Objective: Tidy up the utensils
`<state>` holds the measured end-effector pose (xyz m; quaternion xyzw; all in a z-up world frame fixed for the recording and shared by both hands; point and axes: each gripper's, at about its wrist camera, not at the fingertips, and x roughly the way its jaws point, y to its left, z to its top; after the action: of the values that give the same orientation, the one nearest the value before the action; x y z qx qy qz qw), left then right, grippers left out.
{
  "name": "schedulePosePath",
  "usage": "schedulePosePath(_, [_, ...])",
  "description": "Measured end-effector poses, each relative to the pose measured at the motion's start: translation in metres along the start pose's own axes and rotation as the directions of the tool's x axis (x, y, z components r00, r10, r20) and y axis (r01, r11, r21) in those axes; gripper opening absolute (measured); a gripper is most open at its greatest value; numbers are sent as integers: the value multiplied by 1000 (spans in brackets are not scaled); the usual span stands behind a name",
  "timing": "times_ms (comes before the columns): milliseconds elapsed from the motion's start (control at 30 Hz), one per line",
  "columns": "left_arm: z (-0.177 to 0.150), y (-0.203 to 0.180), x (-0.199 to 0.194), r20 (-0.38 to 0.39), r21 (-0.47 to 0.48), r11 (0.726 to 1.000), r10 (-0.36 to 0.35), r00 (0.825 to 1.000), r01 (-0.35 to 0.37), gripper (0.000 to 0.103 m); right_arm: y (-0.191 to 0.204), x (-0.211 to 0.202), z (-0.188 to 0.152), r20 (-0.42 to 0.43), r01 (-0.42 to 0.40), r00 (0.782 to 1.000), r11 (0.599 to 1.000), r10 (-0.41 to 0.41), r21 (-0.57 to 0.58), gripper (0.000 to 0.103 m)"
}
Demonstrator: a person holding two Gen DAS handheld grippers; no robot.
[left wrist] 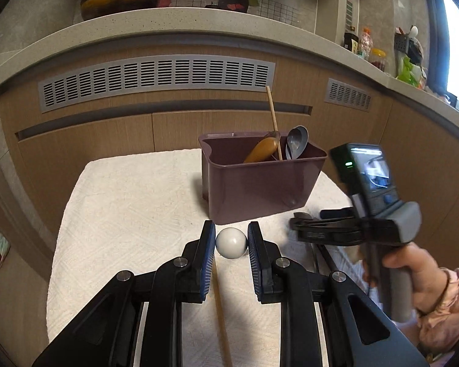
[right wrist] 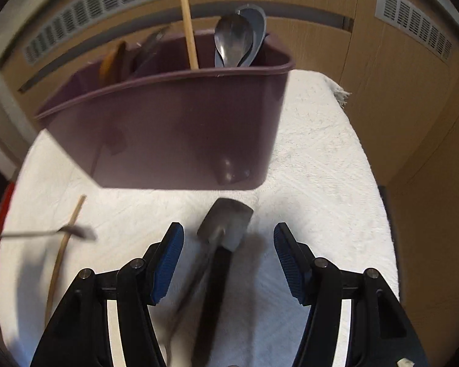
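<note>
Left gripper point(left wrist: 231, 244) closed in on a white ball-shaped utensil end point(left wrist: 231, 242), blue fingers point(left wrist: 209, 244) pressing it from both sides, so grasping that. Glossy, smooth, round, sitting atop a thin pale wooden stick point(left wrist: 222, 318) running back under the gripper over the white towel point(left wrist: 122, 214) covering the tabletop.

Right gripper point(right wrist: 228, 255) spread wide, released, nothing between the fingers point(right wrist: 168, 255) touching them. Hovering over a black spatula-type utensil point(right wrist: 226, 223) lying on the towel point(right wrist: 321, 183) near the front middle: dark greyish flat head, straight black handle, pretty blurred so no finer detail. Another thin wooden stick point(right wrist: 62, 244) with something dark and smeared across it near the left edge, cannot tell what.

Purple plastic utensil caddy point(left wrist: 260, 180) standing toward the far right part of the tabletop, glossy, divided inside. Holding a brown wooden-handled piece point(left wrist: 261, 150), a chopstick point(left wrist: 274, 122) poking up tall, plus a metal spoon point(right wrist: 233, 41) nested against a grey-blue spoon point(left wrist: 297, 143) in the right compartment.
</note>
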<state>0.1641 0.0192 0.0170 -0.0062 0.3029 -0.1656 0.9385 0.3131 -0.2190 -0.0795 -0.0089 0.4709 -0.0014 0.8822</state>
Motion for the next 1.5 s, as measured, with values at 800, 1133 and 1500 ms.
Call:
schedulePosePath(800, [10, -7, -52, 72, -49, 999, -15, 997, 19, 22, 3, -115, -42, 265, -102, 952, 973, 156, -206, 1])
schedulePosePath(1133, [6, -5, -45, 46, -57, 998, -13, 999, 16, 22, 2, -41, -34, 105, -58, 992, 992, 70, -114, 44])
schedulePosePath(1500, [0, 0, -39, 24, -74, 997, -26, 999, 28, 22, 27, -12, -29, 48, -3, 999, 972, 15, -235, 11])
